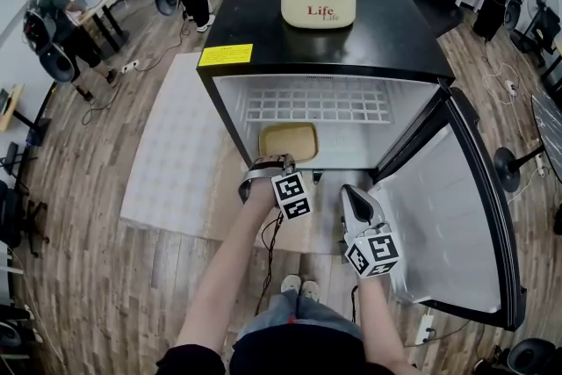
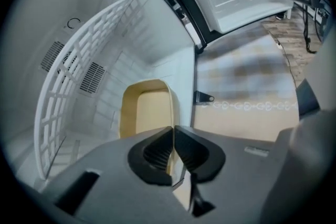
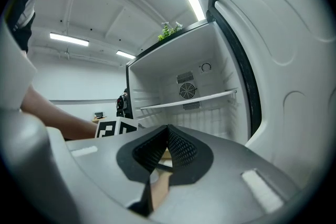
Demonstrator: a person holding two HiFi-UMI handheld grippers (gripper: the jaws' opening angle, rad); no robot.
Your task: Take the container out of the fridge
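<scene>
Closest to the head camera, at the bottom of the frame, the person's forearms reach up to the two grippers, and the lap cuts off the floor below. At centre the left gripper [image 1: 283, 161] meets the near edge of the tan container [image 1: 288, 141], which lies on the floor of the open fridge [image 1: 395, 39] under a white wire shelf [image 1: 320, 105]. Right of centre the right gripper [image 1: 350, 191] hangs in front of the opening, apart from the container. The door [image 1: 439, 215] swings out to the lower right. A potted plant [image 1: 318, 3] stands on the black top, at upper centre.

From the left gripper view, the left gripper [image 2: 172, 131] has its jaws drawn together at lower centre. The container [image 2: 149, 113] runs straight into them, and they seem to pinch its near rim, though the gripper body hides that end. The wire shelf [image 2: 79, 76] curves along the left edge.

From the right gripper view, the right gripper [image 3: 167, 131] has its jaws closed tip to tip with nothing between them. The fridge's white interior fills the centre behind them, and the gripper's grey body hides the container.
</scene>
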